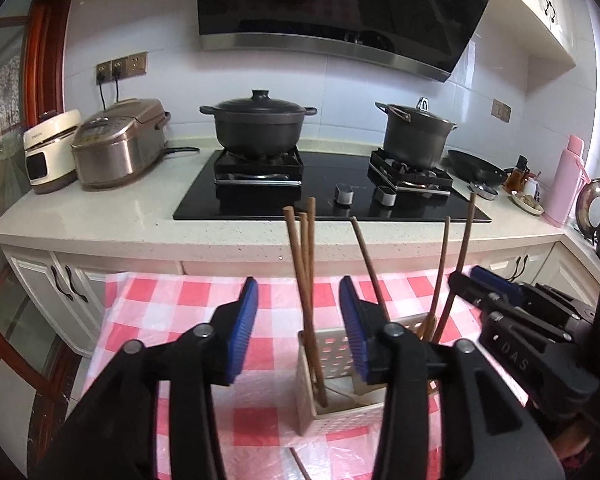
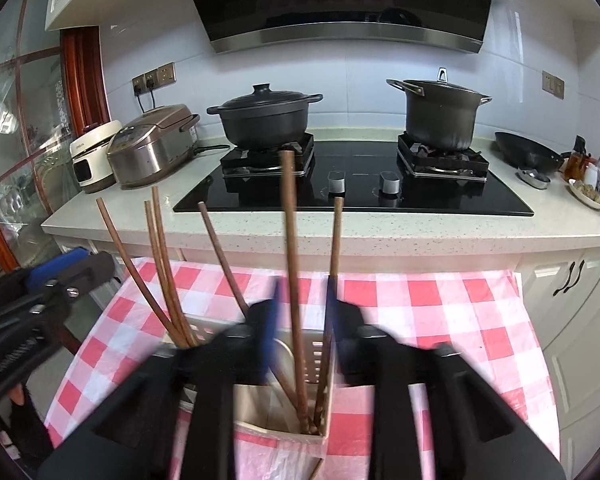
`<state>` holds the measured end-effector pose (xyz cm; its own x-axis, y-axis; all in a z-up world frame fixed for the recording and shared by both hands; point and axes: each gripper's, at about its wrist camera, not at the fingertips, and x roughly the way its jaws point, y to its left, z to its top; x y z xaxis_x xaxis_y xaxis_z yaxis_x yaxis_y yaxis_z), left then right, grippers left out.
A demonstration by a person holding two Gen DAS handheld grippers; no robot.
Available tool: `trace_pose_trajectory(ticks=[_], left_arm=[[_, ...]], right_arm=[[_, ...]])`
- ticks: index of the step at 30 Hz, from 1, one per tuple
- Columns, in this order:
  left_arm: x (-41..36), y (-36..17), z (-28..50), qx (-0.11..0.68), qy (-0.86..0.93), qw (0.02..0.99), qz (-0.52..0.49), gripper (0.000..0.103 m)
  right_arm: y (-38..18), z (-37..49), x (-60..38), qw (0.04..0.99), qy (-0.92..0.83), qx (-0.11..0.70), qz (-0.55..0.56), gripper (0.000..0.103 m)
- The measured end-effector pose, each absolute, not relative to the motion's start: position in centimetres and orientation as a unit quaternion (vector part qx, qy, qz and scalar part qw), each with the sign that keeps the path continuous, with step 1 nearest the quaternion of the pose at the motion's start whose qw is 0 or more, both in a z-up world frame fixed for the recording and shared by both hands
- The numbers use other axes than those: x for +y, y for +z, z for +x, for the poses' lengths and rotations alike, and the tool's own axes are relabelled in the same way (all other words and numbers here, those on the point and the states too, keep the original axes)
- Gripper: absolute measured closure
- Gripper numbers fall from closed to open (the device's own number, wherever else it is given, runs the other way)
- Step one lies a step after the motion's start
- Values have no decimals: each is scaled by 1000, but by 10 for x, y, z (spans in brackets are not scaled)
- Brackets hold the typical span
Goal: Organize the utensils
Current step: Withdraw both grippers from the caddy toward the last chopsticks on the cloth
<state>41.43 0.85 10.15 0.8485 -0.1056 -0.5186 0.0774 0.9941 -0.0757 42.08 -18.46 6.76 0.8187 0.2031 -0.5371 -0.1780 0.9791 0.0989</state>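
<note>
**Two grippers over a chopstick holder**

Nearest the lens, the left gripper (image 1: pixel 299 312) has its blue-padded jaws spread wide, holding nothing. Just beyond them a white perforated utensil holder (image 1: pixel 332 412) stands on a pink checked tablecloth (image 1: pixel 172 320), with brown wooden chopsticks (image 1: pixel 306 280) leaning upright inside. The right gripper (image 2: pixel 302 312) is blurred; its jaws seem parted around two chopsticks without clamping them. One stray chopstick (image 1: pixel 300 466) lies on the cloth. Behind, a black stovetop (image 1: pixel 332 196) carries two pots.

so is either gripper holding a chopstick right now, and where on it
Neither, as far as shows. The left gripper is open and empty; the right gripper stands open around two chopsticks in the holder, blurred, no grip evident.
</note>
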Motion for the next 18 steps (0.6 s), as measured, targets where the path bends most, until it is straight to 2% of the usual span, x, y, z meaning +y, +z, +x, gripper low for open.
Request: trace_pose_trajectory(ticks=[5,9,11,18], left_arm=[[14,101,404,262,-41,964,-29,51],[19,98,389,250,-34,967,-33,37],[23,95,382,247,-30,968,-35,34],[36,74,347,235,-11,971,-29,17]], right_arm=[[68,418,-190,956,91,277,25,58],[69,407,-197,960,87,266,25,58],[66,400,-201,960,92,263,26,58],[38,368,-218,956,103,272,44,58]])
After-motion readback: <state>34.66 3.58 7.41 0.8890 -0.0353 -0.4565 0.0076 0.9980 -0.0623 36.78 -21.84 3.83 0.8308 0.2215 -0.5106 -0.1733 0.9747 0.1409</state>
